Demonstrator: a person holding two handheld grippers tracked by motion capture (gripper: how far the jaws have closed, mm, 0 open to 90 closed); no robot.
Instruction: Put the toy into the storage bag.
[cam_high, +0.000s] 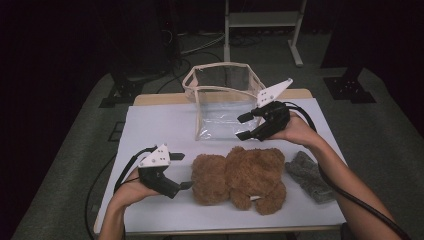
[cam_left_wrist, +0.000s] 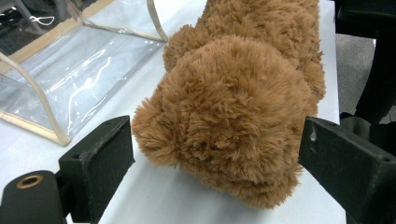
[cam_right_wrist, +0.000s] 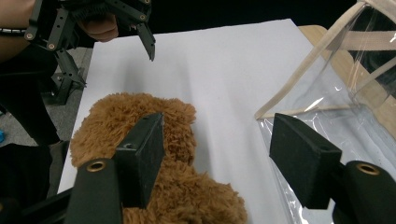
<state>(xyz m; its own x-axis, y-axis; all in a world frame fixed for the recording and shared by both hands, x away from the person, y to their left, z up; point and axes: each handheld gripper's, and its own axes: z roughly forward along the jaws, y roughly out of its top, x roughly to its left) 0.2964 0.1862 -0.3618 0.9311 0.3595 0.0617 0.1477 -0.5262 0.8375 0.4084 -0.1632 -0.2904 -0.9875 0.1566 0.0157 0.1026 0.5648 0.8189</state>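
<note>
A brown plush teddy bear lies on the white sheet, near its front edge. My left gripper is open at the bear's left end, and in the left gripper view the bear's fluffy head sits between the spread jaws without being squeezed. My right gripper hovers open just behind the bear, in front of a clear plastic bag with beige trim. In the right gripper view the bear is below the left jaw and the bag is at the right.
A grey knitted item lies on the sheet to the right of the bear. The bag stands open-topped at the back of the sheet. Beyond the table are a white frame and dark stands on the floor.
</note>
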